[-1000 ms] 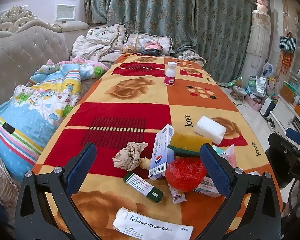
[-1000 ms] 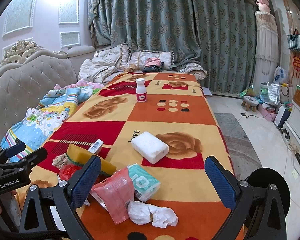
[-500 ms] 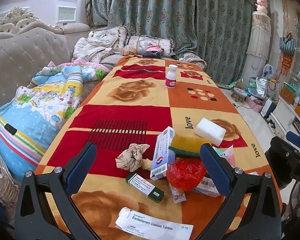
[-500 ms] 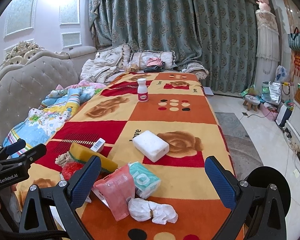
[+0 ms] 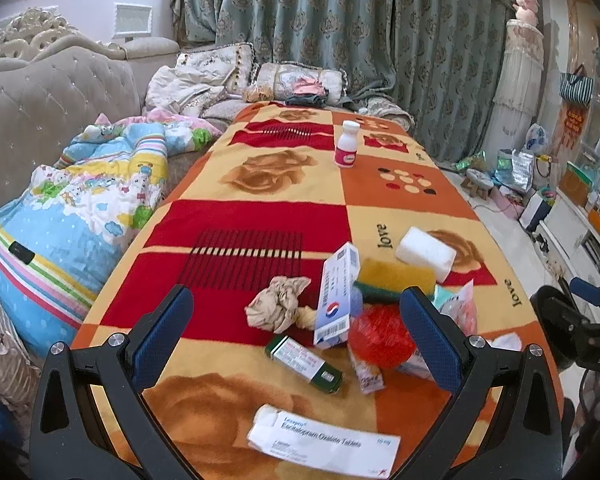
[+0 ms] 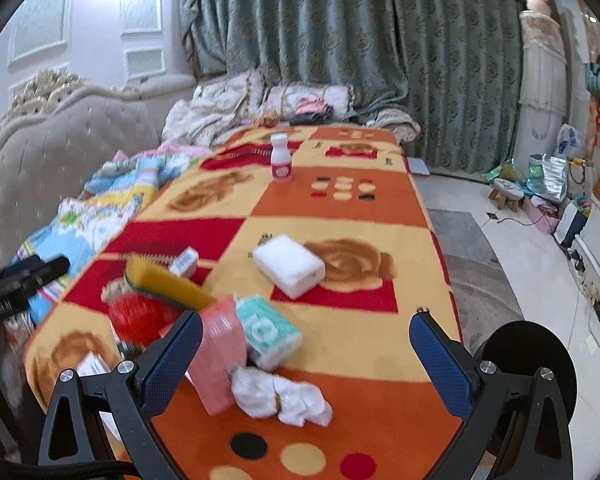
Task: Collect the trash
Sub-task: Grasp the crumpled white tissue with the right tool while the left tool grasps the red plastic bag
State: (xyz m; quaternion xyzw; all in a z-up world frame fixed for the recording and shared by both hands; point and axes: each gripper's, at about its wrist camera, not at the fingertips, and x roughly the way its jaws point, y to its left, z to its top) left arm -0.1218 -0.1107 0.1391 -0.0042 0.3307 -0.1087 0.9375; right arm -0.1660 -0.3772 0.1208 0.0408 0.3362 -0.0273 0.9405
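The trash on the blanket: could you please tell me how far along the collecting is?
Nothing looks collected yet, and no bin is in view. Nothing is in hand: the left gripper and right gripper are both open and empty. Still on the blanket: crumpled paper, red ball, white tissue, pink packet and medicine boxes.

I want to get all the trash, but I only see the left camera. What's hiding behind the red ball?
Observer: A teal tissue pack lies there, beside a pink packet.
Operator: Anything nearer to us?
Observer: Yes, a crumpled white tissue, just in front of the packet.
Operator: Is the right claw busy?
Observer: No, the right claw is open and holds nothing.
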